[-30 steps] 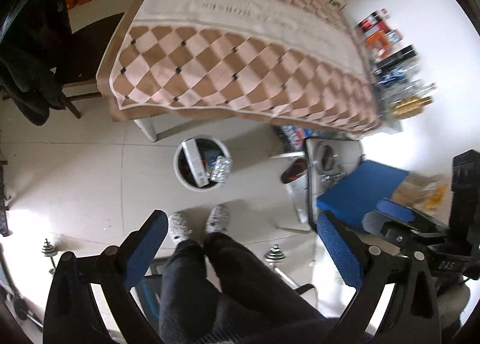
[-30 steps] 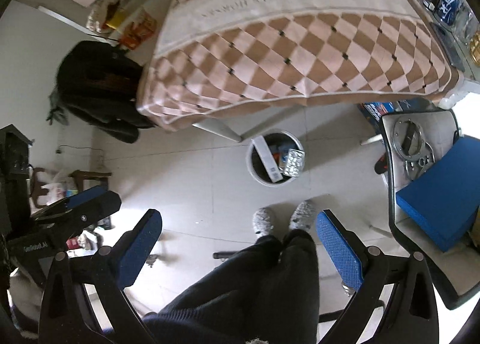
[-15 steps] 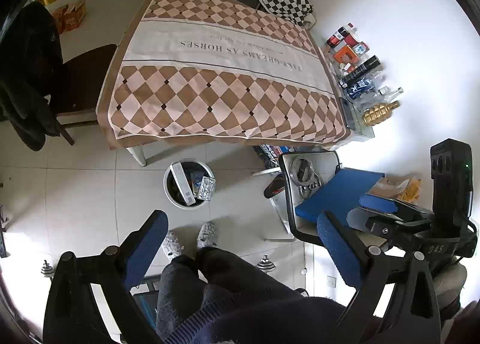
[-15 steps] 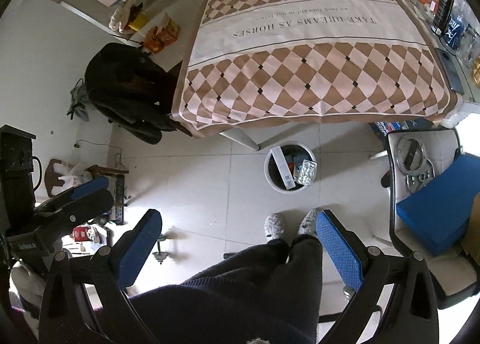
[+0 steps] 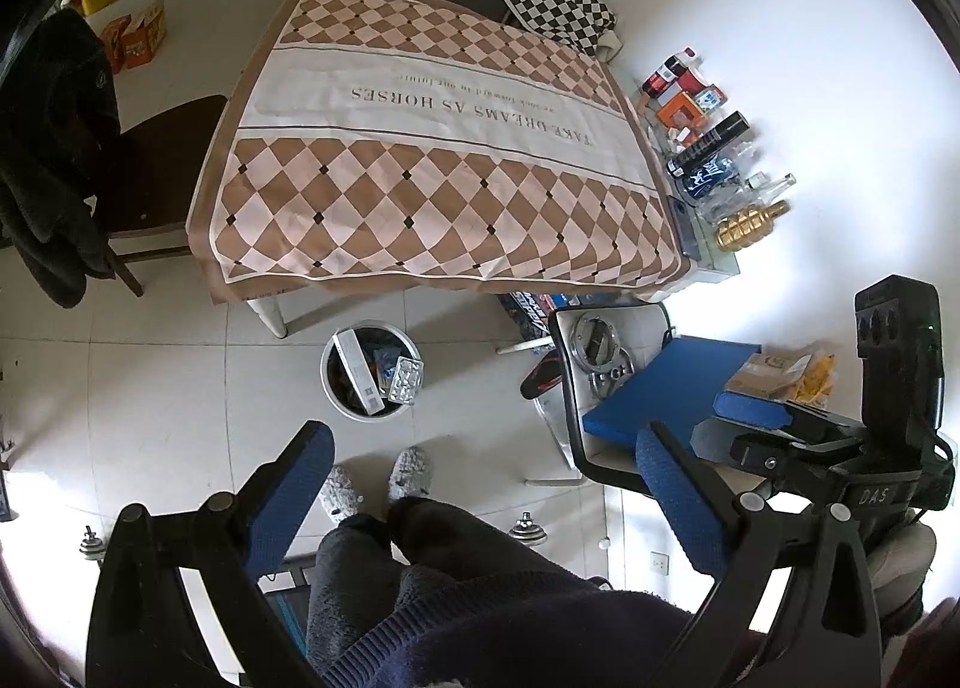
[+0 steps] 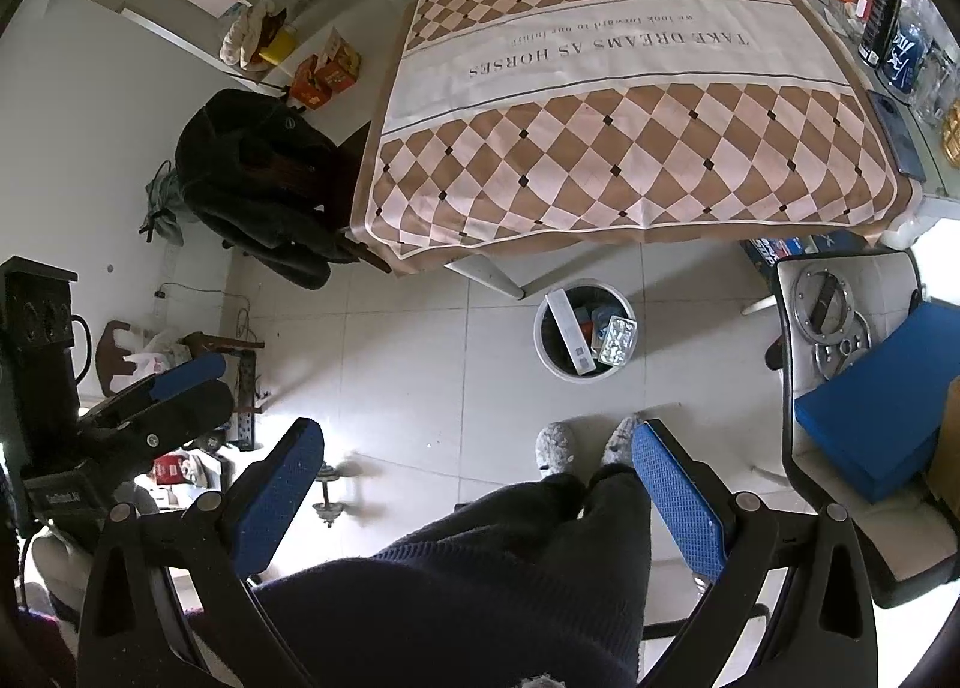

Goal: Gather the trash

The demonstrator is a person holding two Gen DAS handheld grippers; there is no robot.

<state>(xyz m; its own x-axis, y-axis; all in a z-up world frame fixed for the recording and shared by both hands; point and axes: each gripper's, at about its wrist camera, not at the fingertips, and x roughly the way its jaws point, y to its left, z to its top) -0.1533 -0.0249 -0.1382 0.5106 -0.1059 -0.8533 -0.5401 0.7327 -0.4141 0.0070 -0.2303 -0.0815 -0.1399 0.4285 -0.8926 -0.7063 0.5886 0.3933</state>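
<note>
A round trash bin (image 5: 336,388) stands on the tiled floor below the table's near edge; it also shows in the right wrist view (image 6: 549,355). It holds a long white box (image 5: 359,370), a foil blister pack (image 5: 405,379) and other scraps. My left gripper (image 5: 480,499) is open and empty, held high above the floor, over the person's legs. My right gripper (image 6: 477,493) is open and empty at the same height. Each gripper shows in the other's view, the right (image 5: 798,430) and the left (image 6: 156,394).
A table under a brown checked cloth (image 5: 432,160) fills the upper view. Bottles and boxes (image 5: 708,148) line its right side. A chair with a blue cushion (image 5: 666,382) stands right of the bin. A chair with a dark coat (image 6: 258,190) stands left.
Both grippers have risen and pulled back from the bin and table, so both look smaller and farther. Both stayed open and empty.
</note>
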